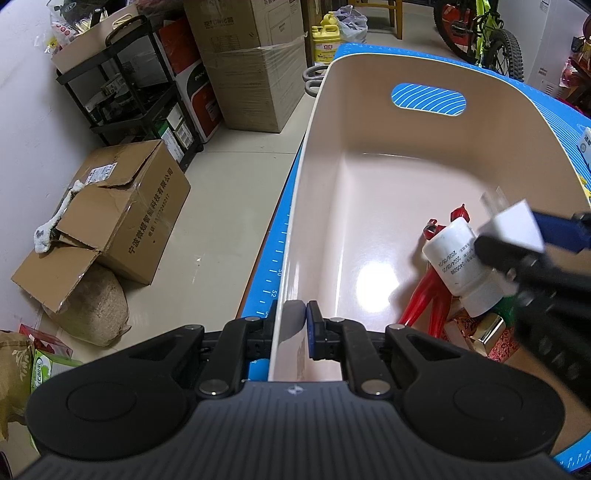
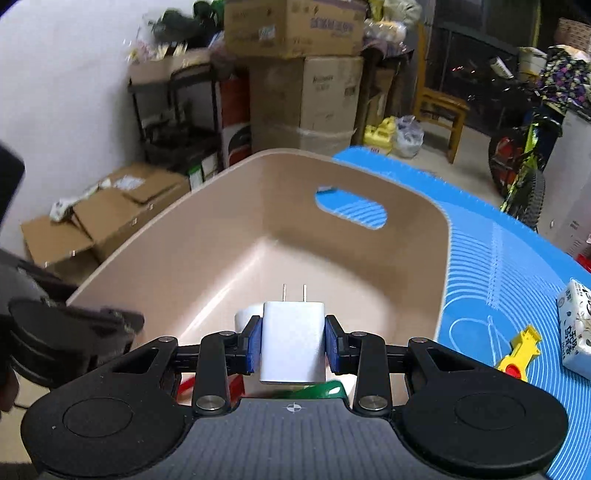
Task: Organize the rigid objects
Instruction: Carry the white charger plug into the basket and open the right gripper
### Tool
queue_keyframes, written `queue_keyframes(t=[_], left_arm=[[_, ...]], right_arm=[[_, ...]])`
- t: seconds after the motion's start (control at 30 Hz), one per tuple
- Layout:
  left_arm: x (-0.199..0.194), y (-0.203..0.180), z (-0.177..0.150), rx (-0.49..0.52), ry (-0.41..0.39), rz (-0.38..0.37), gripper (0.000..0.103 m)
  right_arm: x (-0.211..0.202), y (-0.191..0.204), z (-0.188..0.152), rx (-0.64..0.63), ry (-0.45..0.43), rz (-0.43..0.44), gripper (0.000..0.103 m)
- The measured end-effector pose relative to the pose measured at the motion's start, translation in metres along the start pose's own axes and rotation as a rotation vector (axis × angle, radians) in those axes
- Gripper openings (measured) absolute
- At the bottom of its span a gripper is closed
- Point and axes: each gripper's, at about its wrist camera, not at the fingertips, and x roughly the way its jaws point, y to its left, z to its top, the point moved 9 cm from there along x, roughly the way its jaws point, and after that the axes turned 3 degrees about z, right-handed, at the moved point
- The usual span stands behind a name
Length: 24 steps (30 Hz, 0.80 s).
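Observation:
A beige plastic bin [image 1: 369, 122] [image 2: 424, 236] stands on a blue mat [image 1: 273, 258] [image 2: 491, 251]. My left gripper [image 1: 290, 325] is shut on the bin's near rim, one pad inside the wall and one outside. My right gripper [image 2: 293, 341] is shut on a white plug charger [image 2: 293, 339] [image 1: 511, 225] with its two prongs pointing forward, held over the bin's near right part. Inside the bin lie a white bottle [image 1: 458, 258], a red plastic tool [image 1: 424, 299] and a red-gold patterned box [image 1: 480, 332]. The bin's far half is bare.
On the mat right of the bin lie a yellow toy with a red spot [image 2: 519, 354] and a white tissue pack [image 2: 576, 328]. Cardboard boxes [image 1: 122, 218], a black shelf [image 1: 122, 85] and a sack [image 1: 96, 310] stand on the floor to the left. A bicycle [image 1: 487, 33] is at the back right.

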Motion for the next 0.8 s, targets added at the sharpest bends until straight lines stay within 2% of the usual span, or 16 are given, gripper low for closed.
queue_keyframes(t=[0.23,0.3,0.43,0.5,0.63,0.8], left_arm=[[0.001,-0.004,0.0,0.001,-0.001,-0.001,0.015],[0.001,-0.004,0.0,0.0,-0.001,-0.002,0.015],[0.001,-0.003,0.0,0.0,-0.001,-0.003,0.015],[0.001,-0.003,0.0,0.0,-0.001,-0.002,0.015],[0.001,-0.003,0.0,0.0,-0.001,-0.003,0.015],[0.001,-0.003,0.0,0.0,-0.001,-0.003,0.015]], right_arm=[[0.009,0.006,-0.006,-0.013,0.052,-0.008,0.042],[0.008,0.006,-0.009,-0.018,0.054,-0.012,0.047],[-0.003,0.004,-0.003,-0.021,0.012,-0.002,0.056],[-0.009,-0.001,0.002,-0.006,-0.006,0.005,0.064],[-0.023,-0.012,0.011,0.029,-0.047,0.011,0.069],[-0.043,-0.04,0.026,0.066,-0.11,-0.029,0.076]])
